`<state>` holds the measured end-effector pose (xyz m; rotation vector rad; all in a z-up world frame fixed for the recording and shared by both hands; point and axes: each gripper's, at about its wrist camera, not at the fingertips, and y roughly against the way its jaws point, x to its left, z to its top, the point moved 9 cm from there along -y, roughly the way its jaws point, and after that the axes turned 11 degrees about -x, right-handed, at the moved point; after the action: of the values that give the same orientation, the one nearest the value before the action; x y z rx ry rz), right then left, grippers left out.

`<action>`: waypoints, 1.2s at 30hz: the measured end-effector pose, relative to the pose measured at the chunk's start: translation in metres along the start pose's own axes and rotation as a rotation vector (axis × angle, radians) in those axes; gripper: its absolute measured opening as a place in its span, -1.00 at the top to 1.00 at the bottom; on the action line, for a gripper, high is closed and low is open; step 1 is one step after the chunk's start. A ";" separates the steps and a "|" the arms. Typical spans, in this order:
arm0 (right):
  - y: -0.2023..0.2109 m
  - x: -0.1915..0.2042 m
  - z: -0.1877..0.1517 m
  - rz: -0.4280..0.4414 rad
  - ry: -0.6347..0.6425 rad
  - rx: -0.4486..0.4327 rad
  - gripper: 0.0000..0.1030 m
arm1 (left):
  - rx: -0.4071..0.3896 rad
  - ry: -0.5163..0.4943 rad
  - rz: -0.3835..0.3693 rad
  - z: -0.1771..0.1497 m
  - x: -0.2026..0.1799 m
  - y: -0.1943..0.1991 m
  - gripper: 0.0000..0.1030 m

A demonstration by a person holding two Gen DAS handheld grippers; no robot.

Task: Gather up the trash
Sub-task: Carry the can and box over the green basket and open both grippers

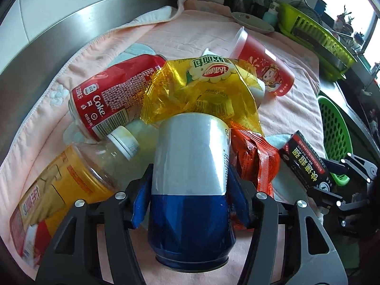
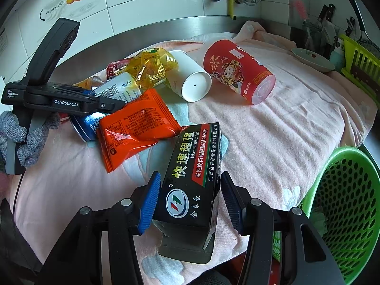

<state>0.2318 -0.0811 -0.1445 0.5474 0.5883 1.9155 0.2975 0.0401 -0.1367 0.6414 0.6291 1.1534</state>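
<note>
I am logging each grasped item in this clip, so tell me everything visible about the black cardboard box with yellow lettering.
The black cardboard box with yellow lettering is a long rectangular carton with a red stripe, white small print and a round red-and-green logo near its close end. That end's flap looks open and slightly crushed. The right gripper clamps its long sides between blue ribbed pads, holding it tilted above the pink towel. Its far end reaches toward the orange foil snack packet; whether they touch I cannot tell.

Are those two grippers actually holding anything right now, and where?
The right gripper clamps the black glue box by its long sides. The left gripper straddles the blue-and-silver can mid-body; whether it grips is unclear.
</note>
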 end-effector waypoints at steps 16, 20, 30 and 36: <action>0.027 0.004 0.004 0.013 -0.017 -0.052 0.10 | -0.114 0.016 0.042 0.011 -0.012 0.067 -0.11; 0.016 0.007 -0.011 0.021 -0.012 0.004 0.09 | -0.131 0.006 0.039 0.013 -0.020 0.078 -0.11; -0.008 0.005 -0.005 -0.006 0.005 0.030 -0.14 | -0.139 -0.002 0.023 0.012 -0.027 0.084 -0.11; -0.012 0.002 -0.002 -0.010 -0.024 0.023 0.11 | -0.132 0.003 0.013 0.008 -0.031 0.082 -0.11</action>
<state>0.2383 -0.0756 -0.1539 0.5808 0.5969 1.8923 0.2445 0.0324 -0.0669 0.5320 0.5474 1.1973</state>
